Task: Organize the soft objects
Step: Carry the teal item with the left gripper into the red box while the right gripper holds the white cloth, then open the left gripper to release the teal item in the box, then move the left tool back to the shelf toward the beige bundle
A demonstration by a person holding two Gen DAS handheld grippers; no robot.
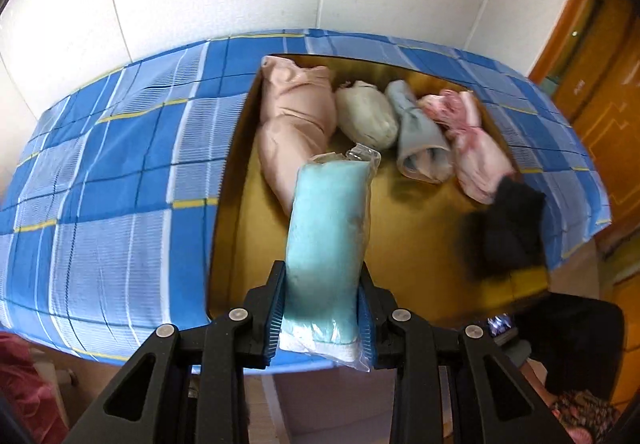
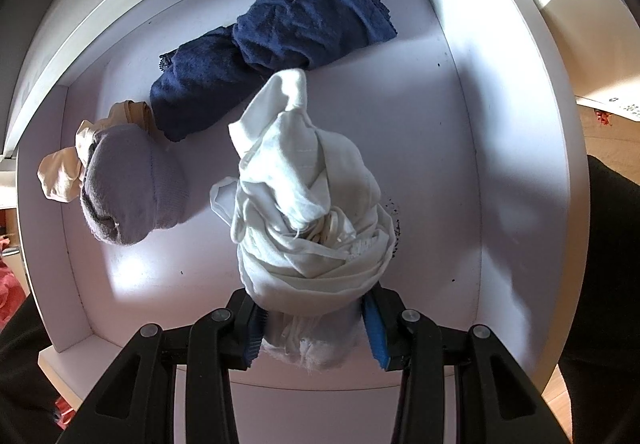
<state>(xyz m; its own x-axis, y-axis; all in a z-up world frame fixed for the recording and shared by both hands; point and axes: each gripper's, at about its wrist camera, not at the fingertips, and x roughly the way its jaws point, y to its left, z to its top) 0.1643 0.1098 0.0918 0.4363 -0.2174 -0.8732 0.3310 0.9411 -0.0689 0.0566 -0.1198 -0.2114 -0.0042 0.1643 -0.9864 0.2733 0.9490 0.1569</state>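
My left gripper (image 1: 322, 318) is shut on a pale turquoise soft roll in clear plastic wrap (image 1: 328, 240), held above the near end of a yellow tray (image 1: 416, 260) on a bed. In that tray lie a beige roll (image 1: 294, 119), a cream roll (image 1: 366, 113), a grey-blue roll (image 1: 420, 135), a pink bundle (image 1: 472, 139) and a blurred black item (image 1: 510, 230). My right gripper (image 2: 314, 328) points down into a white drawer (image 2: 448, 147) and is shut on a bunched white cloth (image 2: 312, 211). Beneath it lie a navy lace-edged garment (image 2: 272, 55) and a lilac sock ball (image 2: 132, 183).
A blue plaid bedsheet (image 1: 112, 171) covers the bed around the tray, with a white wall behind and a wooden door (image 1: 596, 91) at right. A beige stocking (image 2: 60, 173) sits at the drawer's left wall. A dark sleeve (image 2: 604, 284) shows at right.
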